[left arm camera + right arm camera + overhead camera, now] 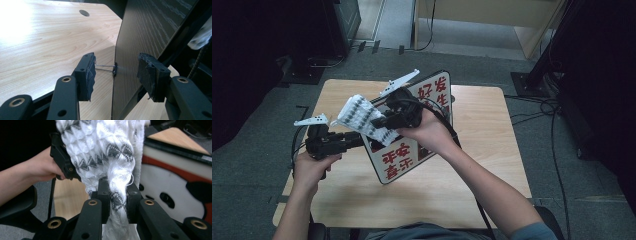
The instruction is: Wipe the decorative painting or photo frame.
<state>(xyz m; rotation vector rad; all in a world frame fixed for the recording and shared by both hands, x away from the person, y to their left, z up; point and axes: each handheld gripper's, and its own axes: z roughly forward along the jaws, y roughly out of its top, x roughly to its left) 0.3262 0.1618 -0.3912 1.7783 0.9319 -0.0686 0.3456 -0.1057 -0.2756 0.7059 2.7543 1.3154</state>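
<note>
A white sign board [412, 155] with red characters stands tilted over the wooden table [477, 165]. In the left gripper view its dark back [145, 37] faces me, with a small wire clip [113, 69] on its edge. My left gripper [117, 75] is open, its jaws on either side of that edge without touching it; from above the left gripper [354, 140] is at the board's left side. My right gripper [117, 203] is shut on a white cloth [107, 147] with a grey zigzag pattern. It holds the cloth [359, 117] up above the board's left corner, where the right gripper [384, 121] shows.
A round cable hole [84, 13] sits at the table's far edge. Grey carpet surrounds the table, with cables [542, 107] on the floor at the right and dark cabinets [272, 35] at the back left. The table's near right part is bare wood.
</note>
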